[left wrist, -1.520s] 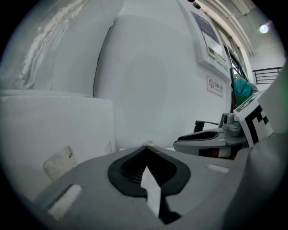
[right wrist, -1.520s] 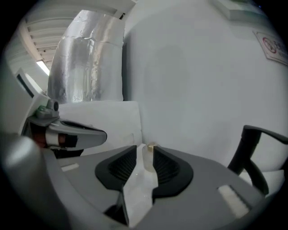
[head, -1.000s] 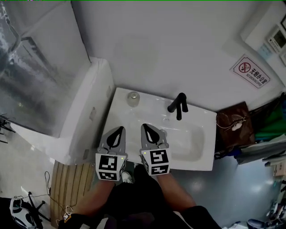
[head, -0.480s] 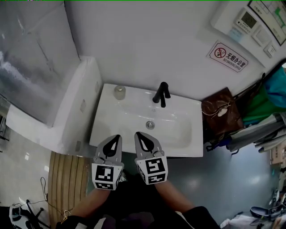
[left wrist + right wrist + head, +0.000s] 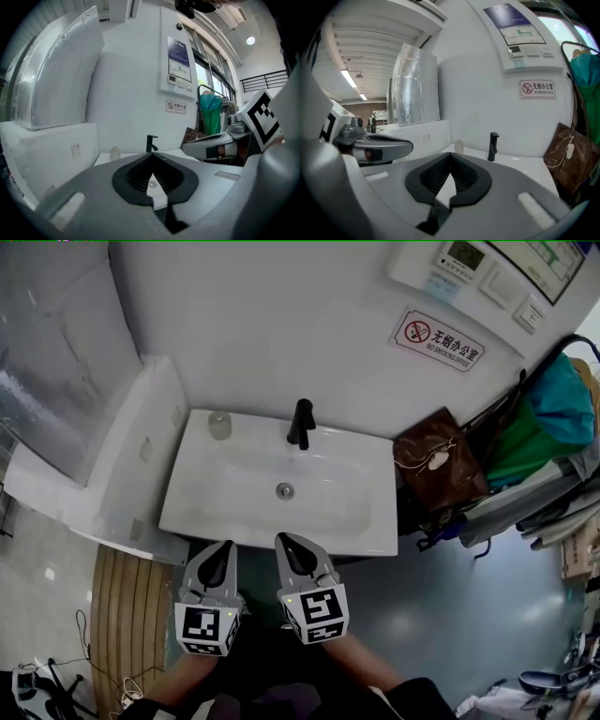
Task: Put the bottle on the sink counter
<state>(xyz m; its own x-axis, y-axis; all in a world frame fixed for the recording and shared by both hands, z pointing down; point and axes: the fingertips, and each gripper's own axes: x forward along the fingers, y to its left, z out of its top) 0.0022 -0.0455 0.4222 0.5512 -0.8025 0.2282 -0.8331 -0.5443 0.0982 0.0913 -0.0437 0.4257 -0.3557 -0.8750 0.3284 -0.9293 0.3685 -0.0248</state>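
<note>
A small pale bottle [image 5: 218, 425] stands upright on the back left corner of the white sink counter [image 5: 370, 457], left of the black faucet [image 5: 301, 423]. Both grippers hang side by side in front of the sink's near edge, well away from the bottle. My left gripper [image 5: 225, 548] is shut with nothing in it, and so is my right gripper [image 5: 282, 540]. The left gripper view shows the bottle [image 5: 114, 151] and faucet [image 5: 151, 142] far ahead beyond its closed jaws. From the right gripper view, the bottle [image 5: 459, 146] and faucet [image 5: 492, 146] are likewise distant.
A brown bag [image 5: 436, 470] leans against the sink's right side, with green and teal cloth [image 5: 539, 423] beyond it. A white ledge [image 5: 112, 474] runs along the left. A wooden mat [image 5: 127, 615] lies on the floor at lower left. A no-smoking sign [image 5: 438, 338] hangs on the wall.
Both grippers have drawn back together from over the sink basin to in front of its near edge. The bottle has stayed in its corner.
</note>
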